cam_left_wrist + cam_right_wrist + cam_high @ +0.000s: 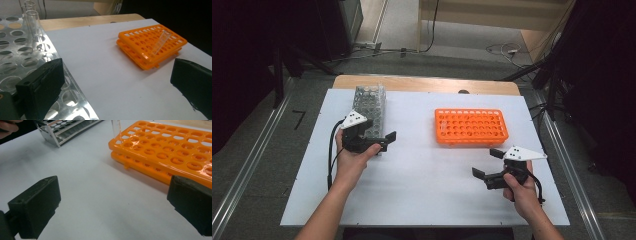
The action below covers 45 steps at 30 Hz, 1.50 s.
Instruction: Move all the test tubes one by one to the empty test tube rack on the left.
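A metal test-tube rack (369, 102) stands at the back left of the white board, with clear tubes (31, 17) upright in its far holes. An orange rack (470, 126) lies right of centre, and a clear tube (161, 42) leans in one of its holes; the same tube (116, 128) is cut off at the top of the right gripper view. My left gripper (379, 132) is open at the metal rack's near end, one jaw over the perforated top (30, 60), nothing between the jaws. My right gripper (488, 163) is open and empty, just in front of the orange rack (170, 150).
The white board (422, 180) covers a wooden table, whose bare strip (427, 84) runs along the back. White board surface lies between the two racks. Floor rails run down both sides, and cables lie on the floor behind the table.
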{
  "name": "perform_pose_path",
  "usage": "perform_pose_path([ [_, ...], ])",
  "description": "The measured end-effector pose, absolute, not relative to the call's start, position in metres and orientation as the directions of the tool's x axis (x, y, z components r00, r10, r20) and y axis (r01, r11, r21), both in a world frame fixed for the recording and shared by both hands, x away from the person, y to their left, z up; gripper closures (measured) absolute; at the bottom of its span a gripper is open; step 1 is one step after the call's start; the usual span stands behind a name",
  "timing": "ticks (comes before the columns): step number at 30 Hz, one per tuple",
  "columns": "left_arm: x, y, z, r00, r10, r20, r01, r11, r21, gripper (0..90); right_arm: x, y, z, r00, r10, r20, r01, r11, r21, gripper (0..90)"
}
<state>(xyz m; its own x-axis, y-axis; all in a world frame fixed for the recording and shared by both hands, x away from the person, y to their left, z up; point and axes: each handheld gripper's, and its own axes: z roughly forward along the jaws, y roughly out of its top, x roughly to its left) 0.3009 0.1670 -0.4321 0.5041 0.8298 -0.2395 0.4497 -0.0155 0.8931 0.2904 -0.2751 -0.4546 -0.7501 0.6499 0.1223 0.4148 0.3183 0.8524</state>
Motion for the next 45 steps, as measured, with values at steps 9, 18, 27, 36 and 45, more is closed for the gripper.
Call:
perform_pose_path([
  [9, 0.272, 0.172, -0.435, 0.528, 0.815, -0.238, 0.414, -0.003, 0.91, 0.0, 0.304, -0.26, -0.445, -0.747, 0.658, 0.097, 0.394, 0.32, 0.862, 0.0],
  [18, 0.245, 0.172, -0.433, 0.557, 0.8, -0.224, 0.379, -0.005, 0.925, 0.0, 0.325, -0.237, -0.442, -0.75, 0.654, 0.101, 0.393, 0.317, 0.863, 0.0],
  [27, 0.224, 0.164, -0.44, 0.583, 0.786, -0.204, 0.372, -0.035, 0.928, 0.0, 0.348, -0.215, -0.451, -0.733, 0.67, 0.118, 0.418, 0.306, 0.856, 17.2],
  [36, 0.225, 0.163, -0.442, 0.588, 0.777, -0.222, 0.381, -0.024, 0.924, 0.0, 0.367, -0.19, -0.457, -0.729, 0.675, 0.112, 0.426, 0.32, 0.846, 44.9],
  [45, 0.224, 0.158, -0.443, 0.599, 0.77, -0.218, 0.382, -0.036, 0.924, 0.0, 0.379, -0.173, -0.468, -0.706, 0.704, 0.072, 0.429, 0.345, 0.835, 58.7],
])
